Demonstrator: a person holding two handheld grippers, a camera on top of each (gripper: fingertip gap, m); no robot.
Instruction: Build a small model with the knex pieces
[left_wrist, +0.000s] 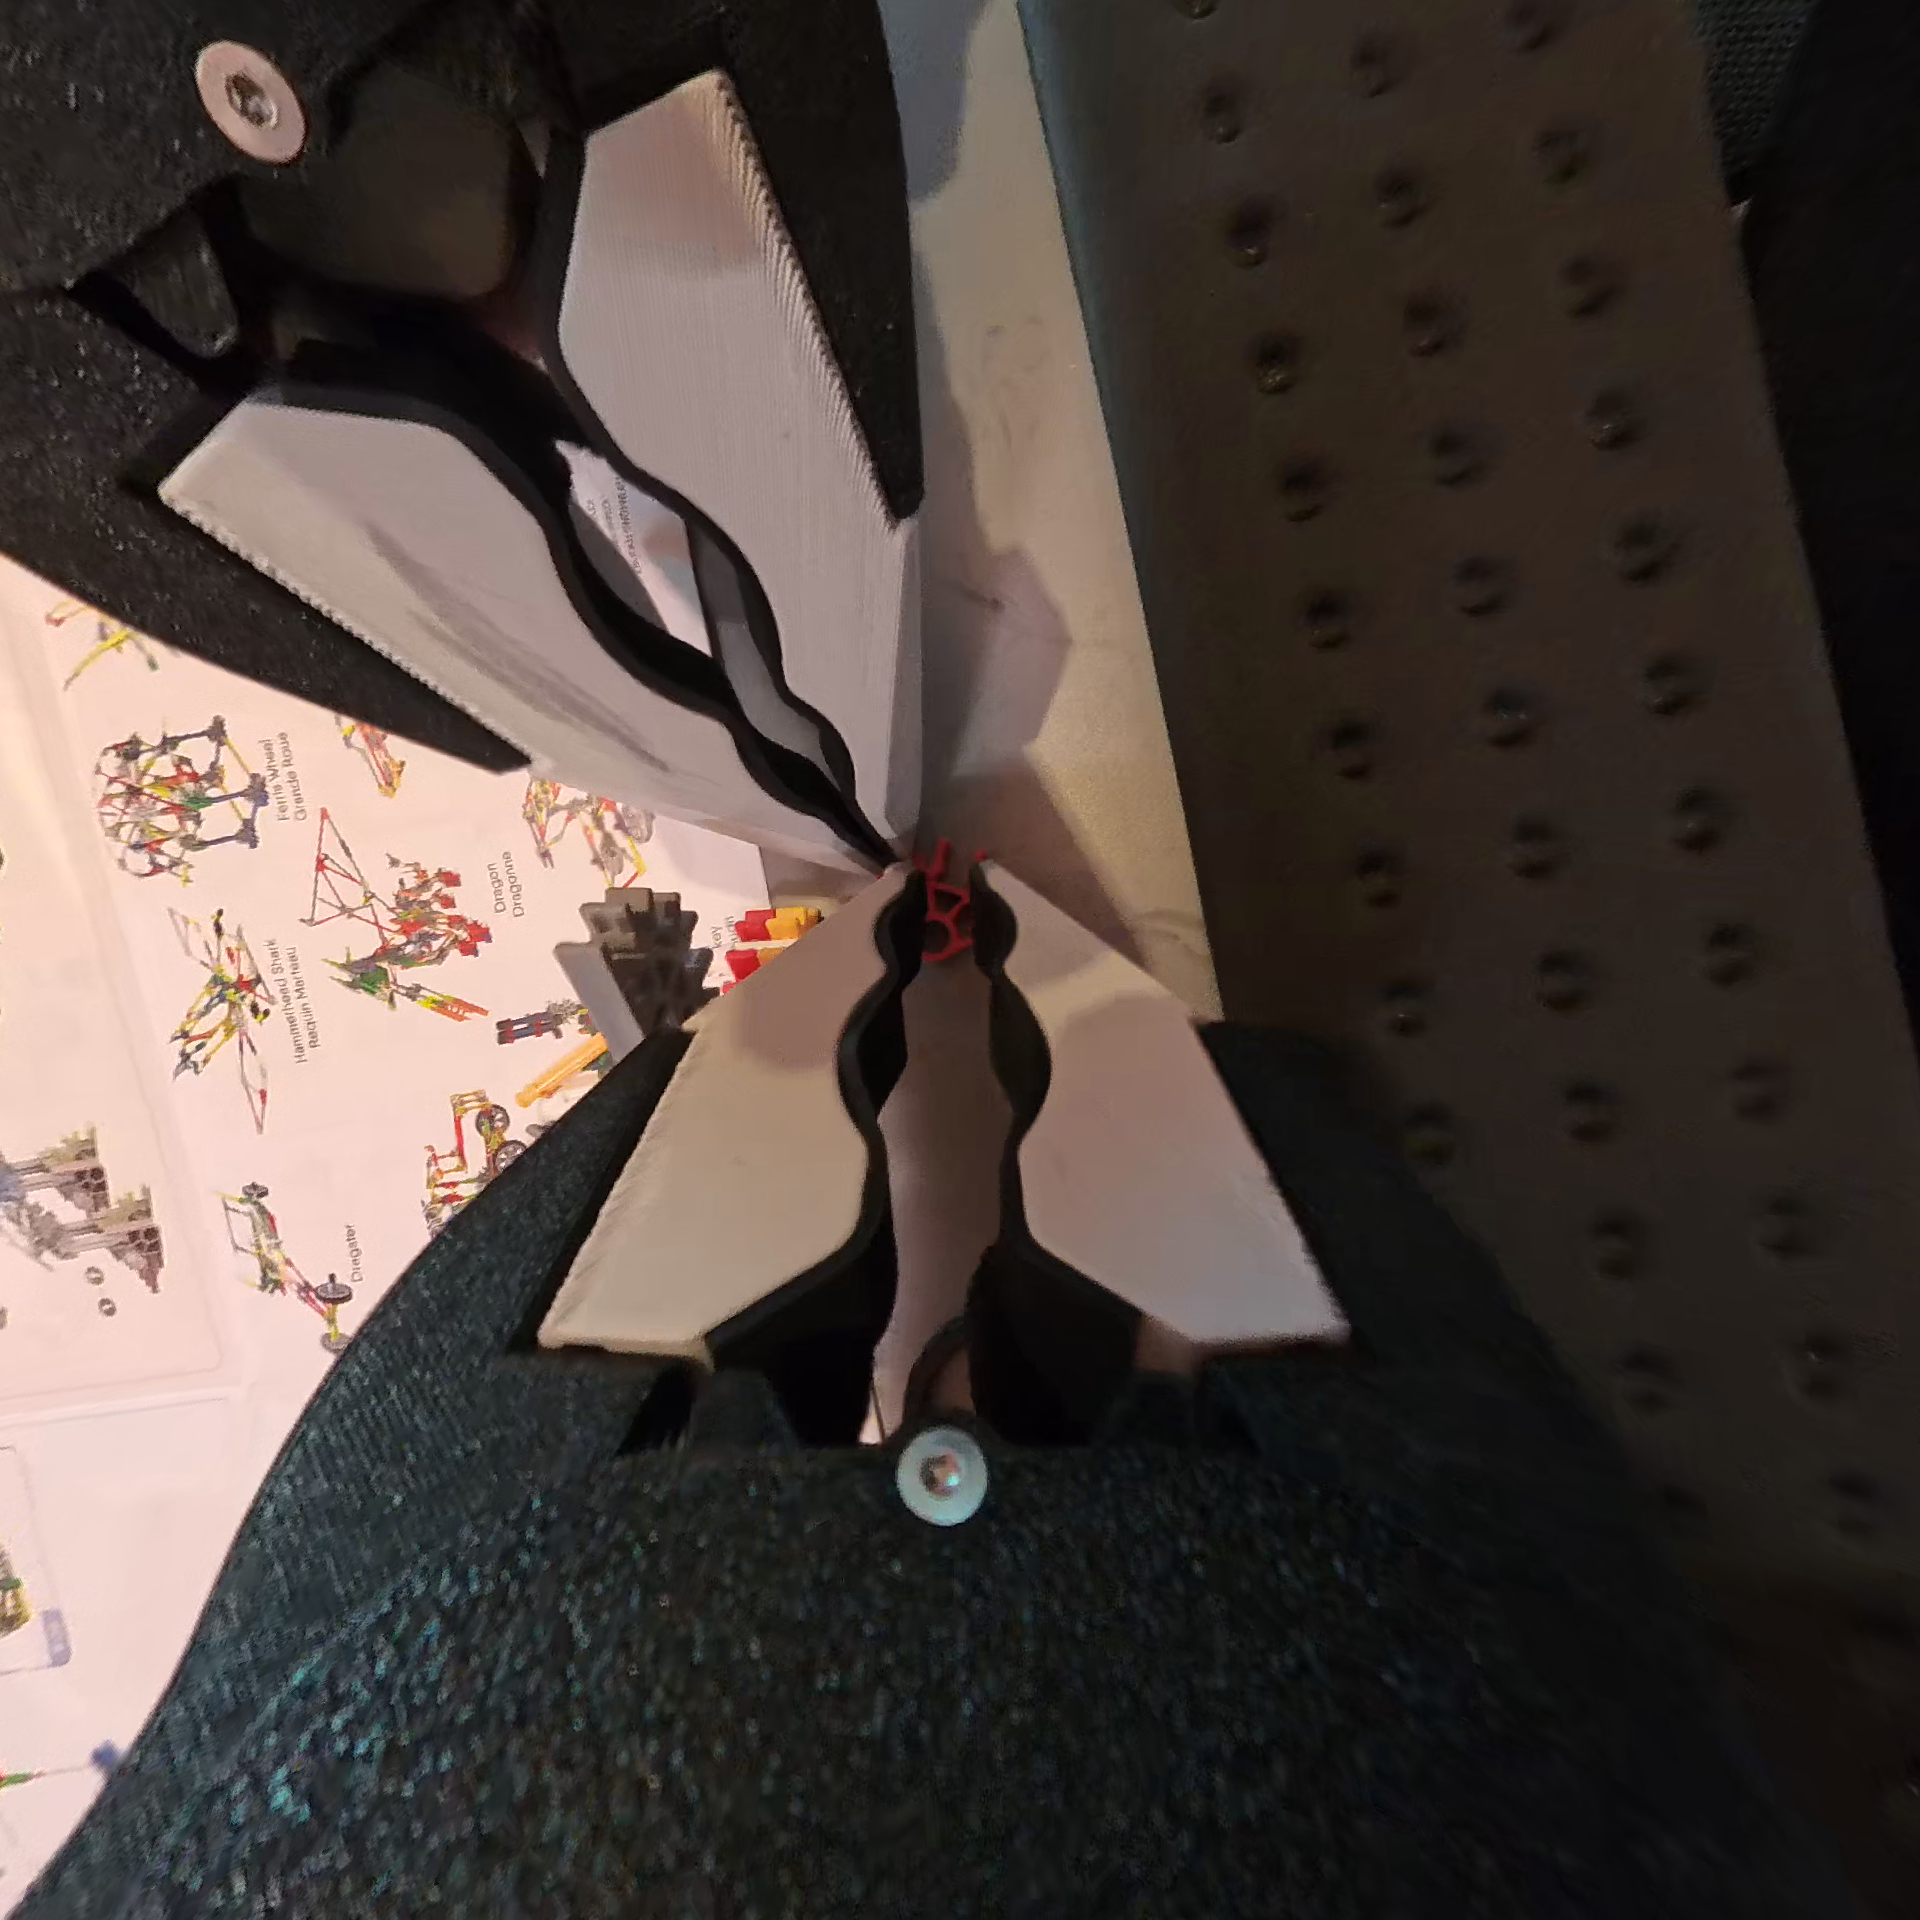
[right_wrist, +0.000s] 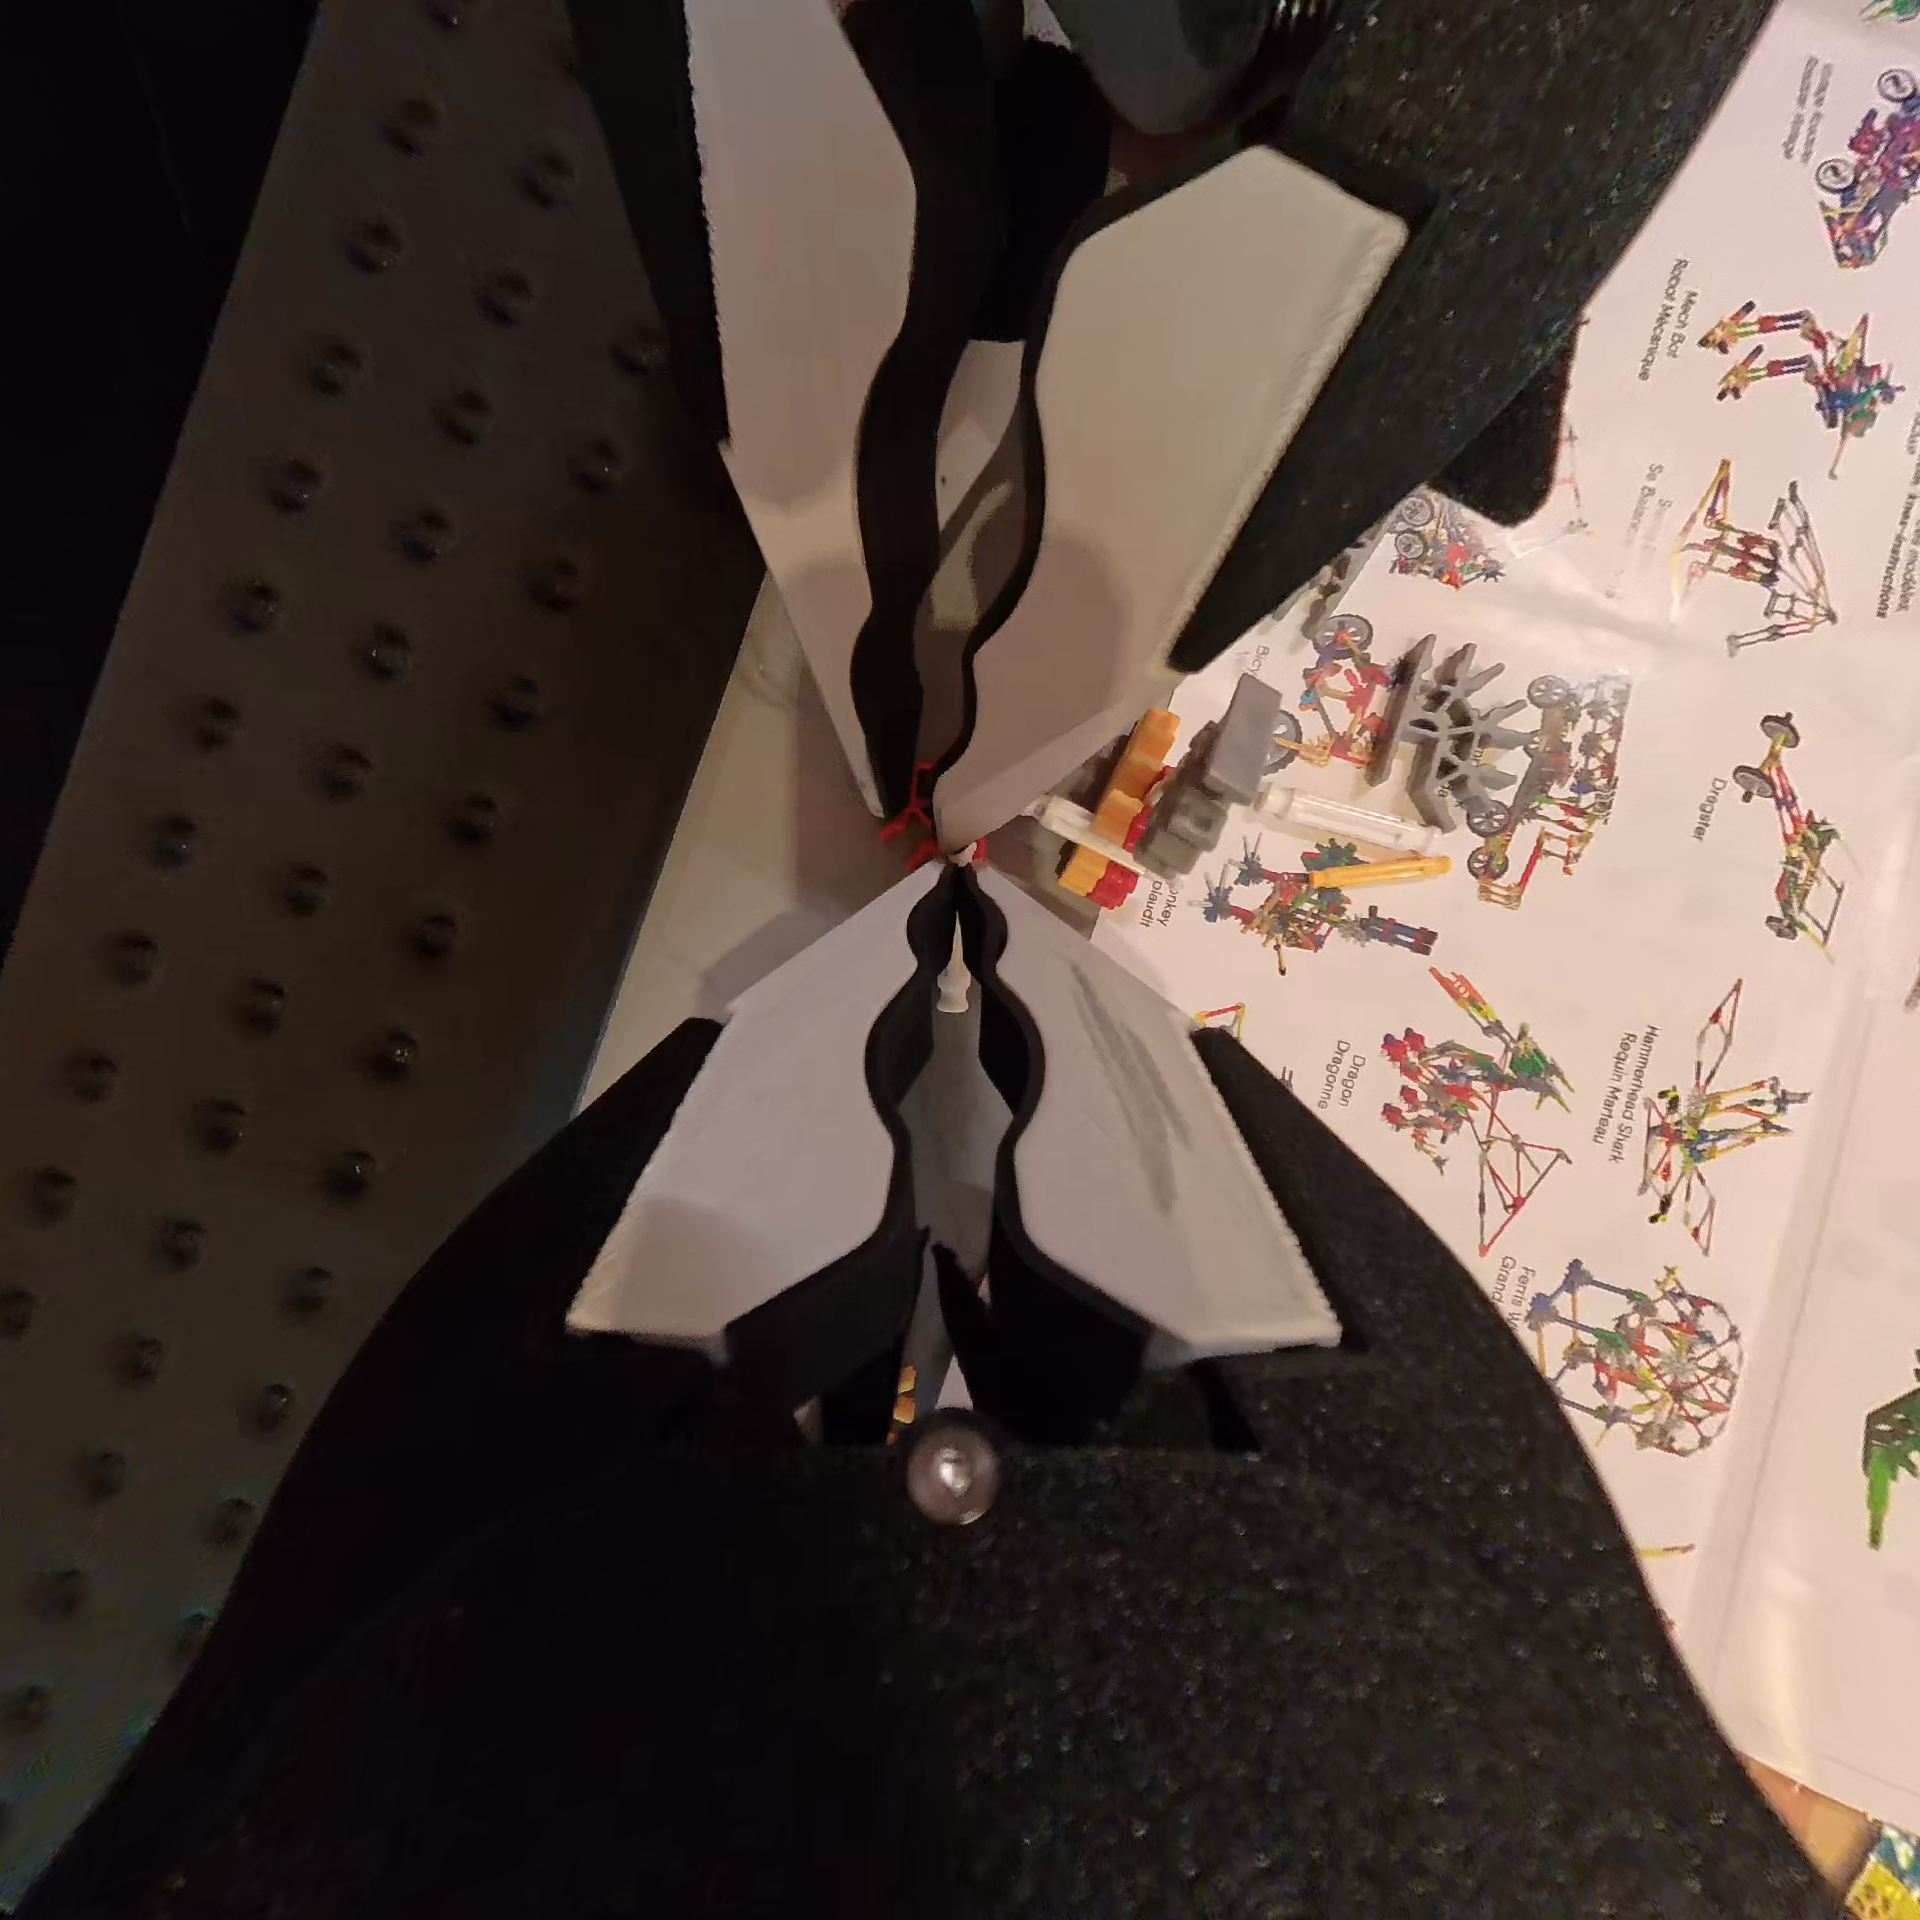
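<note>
My left gripper (left_wrist: 948, 883) is shut on a small red connector piece (left_wrist: 943, 914), held at the fingertips. My right gripper (right_wrist: 956, 883) is shut on a thin white rod (right_wrist: 954, 992) that runs back between its fingers. The two grippers meet tip to tip. In the left wrist view the right gripper (left_wrist: 878, 847) comes in from the upper left. In the right wrist view the left gripper (right_wrist: 920, 800) comes in from the top with the red connector (right_wrist: 906, 826). The white rod's tip sits right at the red connector; the join itself is hidden by the fingertips.
A white printed sheet with pictures of rod-and-connector models (right_wrist: 1558, 1039) lies under the grippers. On it are grey connector pieces (right_wrist: 1455, 748), a cluster of orange, yellow and red pieces (right_wrist: 1122, 831), a clear rod (right_wrist: 1340, 816) and a yellow rod (right_wrist: 1371, 868). A dark dimpled panel (left_wrist: 1507, 727) borders the sheet. My two grippers' fingertips are within a few centimetres of each other.
</note>
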